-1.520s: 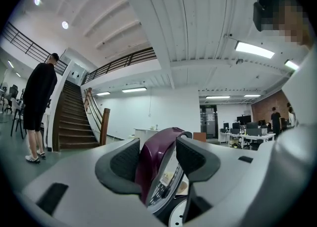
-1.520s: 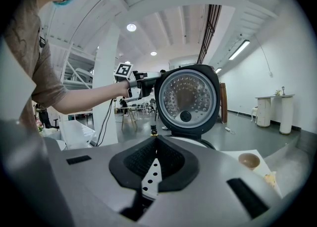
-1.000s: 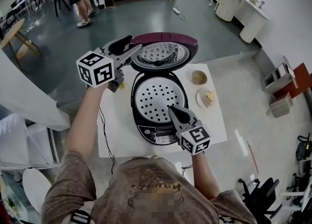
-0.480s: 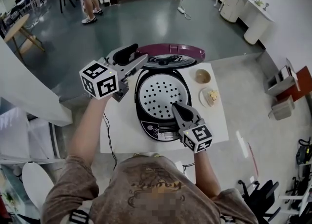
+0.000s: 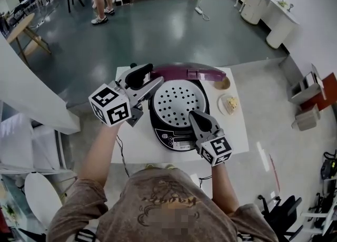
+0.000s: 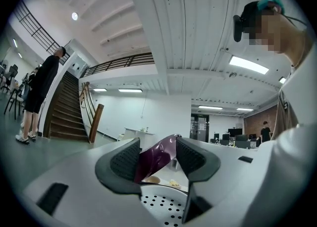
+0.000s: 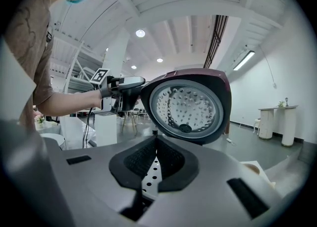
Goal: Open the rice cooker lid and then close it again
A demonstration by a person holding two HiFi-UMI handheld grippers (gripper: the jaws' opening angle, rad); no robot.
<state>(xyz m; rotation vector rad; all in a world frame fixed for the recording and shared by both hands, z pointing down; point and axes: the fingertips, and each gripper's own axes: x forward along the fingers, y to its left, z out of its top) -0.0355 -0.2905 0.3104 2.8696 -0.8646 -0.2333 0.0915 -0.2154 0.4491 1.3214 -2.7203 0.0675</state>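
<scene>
1. Left gripper (image 5: 149,76) is clamped on the lid (image 5: 189,71) rim. Right gripper (image 5: 192,114), jaws together and empty, sits over the rice cooker (image 5: 176,139) front.
2. Lid is lower than a second ago, now half-down over the pot. Closing appears under way; latching not yet done.

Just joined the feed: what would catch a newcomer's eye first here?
The maroon lid stands open at the back of the rice cooker, its edge between the left gripper's jaws. Below it, the white perforated tray fills the pot, with the right gripper, jaws together, over its front edge.
</scene>
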